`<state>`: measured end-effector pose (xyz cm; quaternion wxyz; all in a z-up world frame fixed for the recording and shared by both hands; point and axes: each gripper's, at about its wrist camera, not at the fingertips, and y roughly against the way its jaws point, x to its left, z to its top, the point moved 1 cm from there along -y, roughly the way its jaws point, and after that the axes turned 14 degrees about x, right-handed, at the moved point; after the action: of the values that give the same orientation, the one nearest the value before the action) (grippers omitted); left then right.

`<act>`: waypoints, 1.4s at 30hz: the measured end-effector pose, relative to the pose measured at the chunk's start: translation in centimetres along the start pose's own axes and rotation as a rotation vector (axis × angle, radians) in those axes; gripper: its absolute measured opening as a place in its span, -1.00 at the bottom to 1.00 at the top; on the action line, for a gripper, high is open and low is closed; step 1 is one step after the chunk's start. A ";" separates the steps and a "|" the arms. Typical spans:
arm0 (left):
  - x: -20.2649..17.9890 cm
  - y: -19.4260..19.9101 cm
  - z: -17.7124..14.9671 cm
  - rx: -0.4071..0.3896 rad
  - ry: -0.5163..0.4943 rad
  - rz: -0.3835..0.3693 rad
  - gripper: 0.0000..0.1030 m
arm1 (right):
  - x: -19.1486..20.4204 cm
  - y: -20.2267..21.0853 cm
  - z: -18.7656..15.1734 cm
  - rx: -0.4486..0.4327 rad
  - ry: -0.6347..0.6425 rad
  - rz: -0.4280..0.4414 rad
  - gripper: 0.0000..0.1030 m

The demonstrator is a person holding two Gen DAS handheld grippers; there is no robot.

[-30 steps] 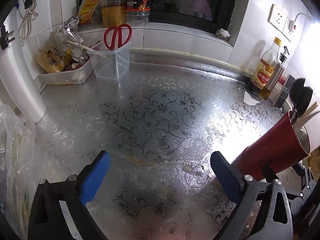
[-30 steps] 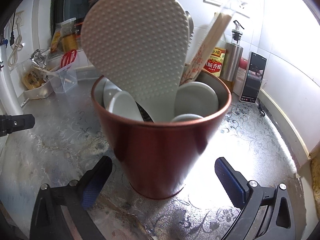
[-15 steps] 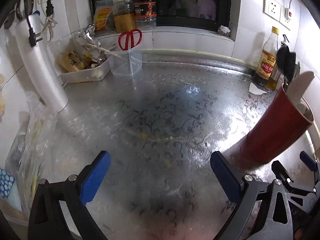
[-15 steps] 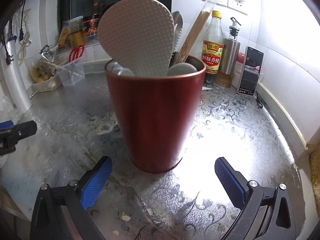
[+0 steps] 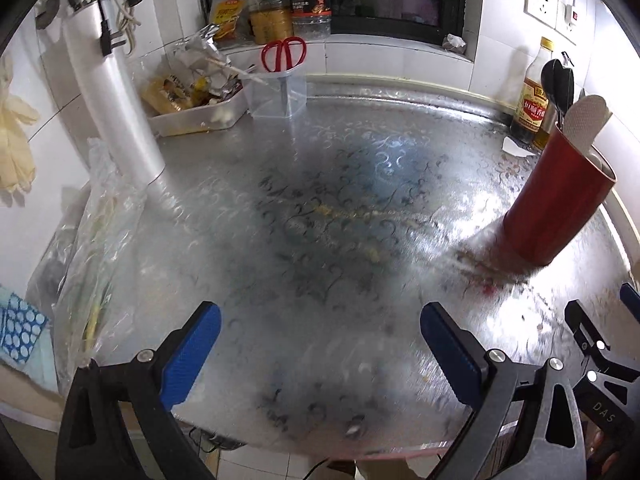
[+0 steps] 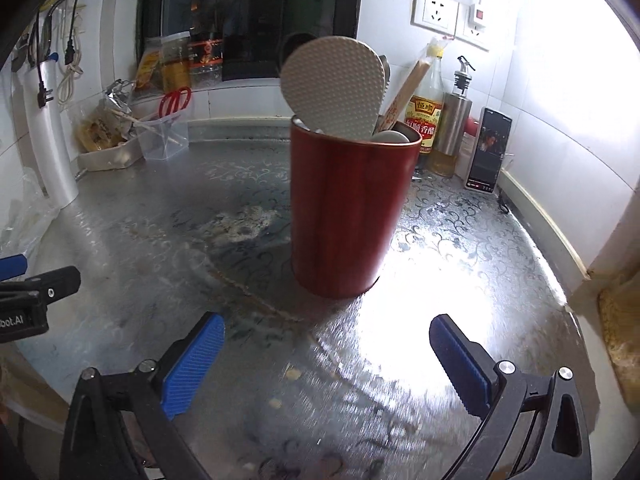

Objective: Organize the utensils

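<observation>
A red utensil cup (image 6: pixel 352 212) stands upright on the patterned counter, also seen at the right in the left wrist view as the cup (image 5: pixel 556 208). A white dimpled rice paddle (image 6: pixel 334 88), white spoons, wrapped chopsticks (image 6: pixel 404 92) and dark ladles (image 5: pixel 557 80) stick out of it. My right gripper (image 6: pixel 326 364) is open and empty, short of the cup. My left gripper (image 5: pixel 320 350) is open and empty over bare counter near the front edge. Red-handled scissors (image 5: pixel 283 53) stand in a clear bin (image 5: pixel 278 96) at the back.
A white tray of packets (image 5: pixel 196 114) sits at the back left beside a white pipe (image 5: pixel 116 108). Plastic bags (image 5: pixel 92 248) lie at the left edge. A vinegar bottle (image 6: pixel 426 116), steel oil dispenser (image 6: pixel 452 128) and phone (image 6: pixel 488 150) stand behind the cup. Jars line the window sill.
Both grippers have drawn back toward the counter's front edge, so the red cup now looks smaller and farther away. Both have stayed open. The cup has not moved.
</observation>
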<state>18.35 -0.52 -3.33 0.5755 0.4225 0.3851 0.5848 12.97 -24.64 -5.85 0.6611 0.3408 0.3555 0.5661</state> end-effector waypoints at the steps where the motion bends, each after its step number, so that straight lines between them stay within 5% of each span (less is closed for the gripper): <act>1: 0.5 0.2 -0.6 -0.006 0.002 -0.002 0.94 | 0.4 0.5 -0.6 -0.005 0.000 -0.004 1.00; 14: 2.9 2.0 -6.8 0.000 -0.050 -0.025 0.94 | 2.9 5.6 -7.5 0.007 -0.030 -0.067 1.00; 42: 1.5 3.9 -8.8 0.007 0.000 0.029 0.94 | 1.0 7.7 -7.9 -0.053 0.019 -0.026 1.00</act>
<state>8.76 1.11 -2.66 0.5656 0.4302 0.3809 0.5916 2.38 -22.29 -3.40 0.6737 0.3132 0.3510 0.5699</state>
